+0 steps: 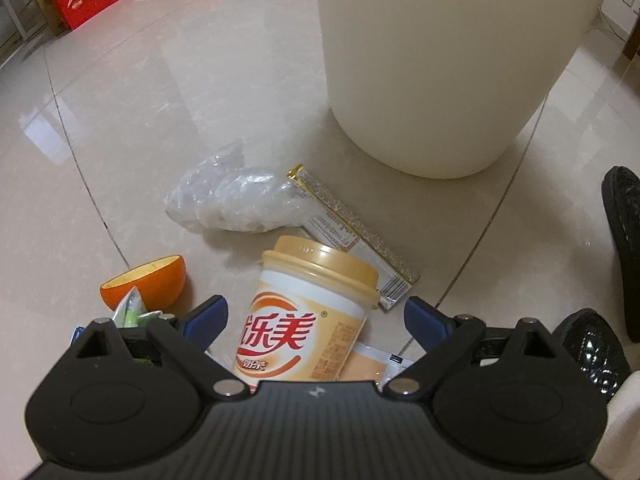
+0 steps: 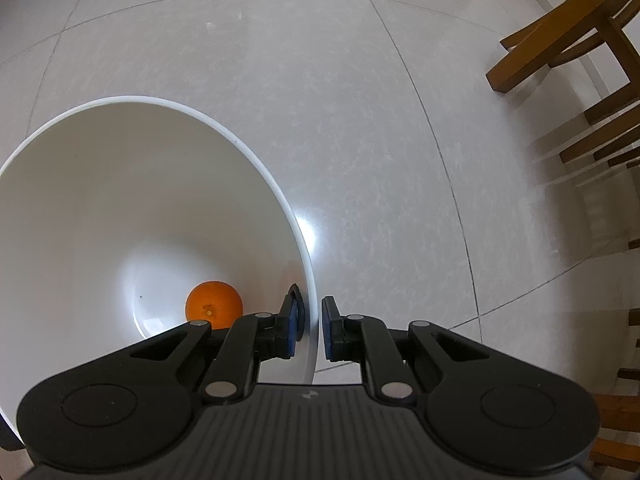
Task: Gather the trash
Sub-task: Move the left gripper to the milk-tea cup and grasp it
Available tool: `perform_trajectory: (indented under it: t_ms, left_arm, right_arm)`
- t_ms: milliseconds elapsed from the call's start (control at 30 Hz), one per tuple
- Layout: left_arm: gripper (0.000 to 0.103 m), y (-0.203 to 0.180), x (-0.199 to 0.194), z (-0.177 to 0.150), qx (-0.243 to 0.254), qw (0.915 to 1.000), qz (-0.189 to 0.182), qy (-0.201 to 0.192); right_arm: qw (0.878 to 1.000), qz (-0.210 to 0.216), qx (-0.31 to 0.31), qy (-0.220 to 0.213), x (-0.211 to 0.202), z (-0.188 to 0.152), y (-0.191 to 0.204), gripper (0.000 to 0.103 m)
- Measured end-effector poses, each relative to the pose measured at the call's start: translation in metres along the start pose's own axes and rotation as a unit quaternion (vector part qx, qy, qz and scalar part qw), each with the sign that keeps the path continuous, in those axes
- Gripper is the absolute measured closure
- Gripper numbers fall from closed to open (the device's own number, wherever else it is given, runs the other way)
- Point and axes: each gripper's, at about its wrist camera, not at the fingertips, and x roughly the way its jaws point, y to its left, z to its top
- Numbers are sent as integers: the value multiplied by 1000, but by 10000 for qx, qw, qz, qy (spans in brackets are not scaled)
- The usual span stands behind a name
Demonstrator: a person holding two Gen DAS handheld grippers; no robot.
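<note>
My left gripper (image 1: 316, 316), jaws wide and empty, straddles the cup (image 1: 308, 312) at lower centre (lid pointing away); my right gripper (image 2: 311, 328) pinches the bin (image 2: 296, 232) rim.

Both wrist views downward, sharing bin (image 1: 440, 60).

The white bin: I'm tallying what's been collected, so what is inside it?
One orange piece lies at the bottom of the white bin. The right gripper, its jaws straddling the rim, hides the near part of the floor.
</note>
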Motion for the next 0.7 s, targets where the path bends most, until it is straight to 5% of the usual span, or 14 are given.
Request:
perform_trajectory:
  t_ms: [700]
  left_arm:
    - [9,8,18,-4,414,9986,-92,307]
  right_arm:
    - [9997,51,228,-41,2,-9,-5,88]
